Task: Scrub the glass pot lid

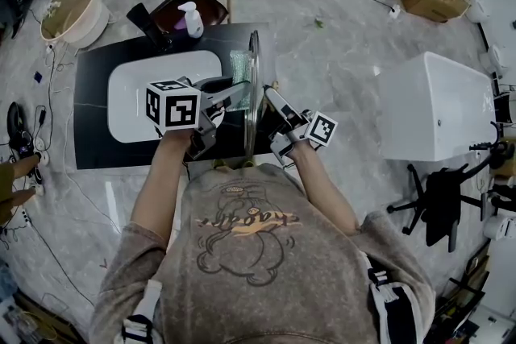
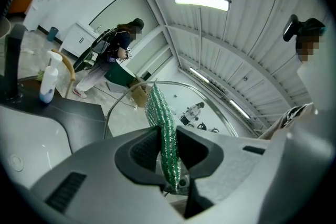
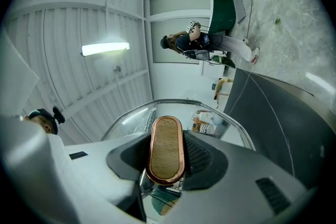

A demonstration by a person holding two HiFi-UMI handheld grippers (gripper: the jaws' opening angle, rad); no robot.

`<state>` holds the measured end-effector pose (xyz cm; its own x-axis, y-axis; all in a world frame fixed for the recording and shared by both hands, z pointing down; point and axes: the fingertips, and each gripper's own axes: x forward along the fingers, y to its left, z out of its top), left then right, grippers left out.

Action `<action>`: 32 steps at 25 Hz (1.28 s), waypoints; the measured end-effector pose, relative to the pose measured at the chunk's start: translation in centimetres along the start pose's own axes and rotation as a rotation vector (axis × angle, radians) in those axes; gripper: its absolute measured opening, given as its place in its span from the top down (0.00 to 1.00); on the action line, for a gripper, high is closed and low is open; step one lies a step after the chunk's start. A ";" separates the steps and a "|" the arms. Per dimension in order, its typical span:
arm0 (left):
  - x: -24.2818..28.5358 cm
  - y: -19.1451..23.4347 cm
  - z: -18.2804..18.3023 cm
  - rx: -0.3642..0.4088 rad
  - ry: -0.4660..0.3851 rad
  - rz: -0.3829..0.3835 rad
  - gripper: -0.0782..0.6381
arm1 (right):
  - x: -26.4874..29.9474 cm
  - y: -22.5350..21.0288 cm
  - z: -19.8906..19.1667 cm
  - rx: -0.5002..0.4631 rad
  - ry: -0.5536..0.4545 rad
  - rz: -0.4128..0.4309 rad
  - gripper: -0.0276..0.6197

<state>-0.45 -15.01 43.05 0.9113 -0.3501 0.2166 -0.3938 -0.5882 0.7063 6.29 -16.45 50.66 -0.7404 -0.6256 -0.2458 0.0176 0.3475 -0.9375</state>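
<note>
So we've got the glass pot lid (image 1: 254,64) standing on edge over the black counter (image 1: 97,149), just beside the sink (image 1: 129,109). Our right gripper (image 1: 272,99) is clamped on its wooden handle (image 3: 167,149), and the left gripper (image 1: 229,93) pinches a green scrubber (image 2: 161,123) right up at the glass. We reckon we're mid-scrub. No suds show, so more wiping and a rinse are probably left.
</note>
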 end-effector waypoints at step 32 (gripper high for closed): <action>2.3 8.0 -8.6 -0.074 0.135 0.161 0.77 | -0.7 0.9 0.1 0.042 -0.055 0.051 0.68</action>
<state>-0.50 -14.26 55.00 0.8469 -0.3316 0.4157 -0.5306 -0.4759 0.7014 6.89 -15.80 49.96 -0.7000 -0.6455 -0.3056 0.0836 0.3510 -0.9326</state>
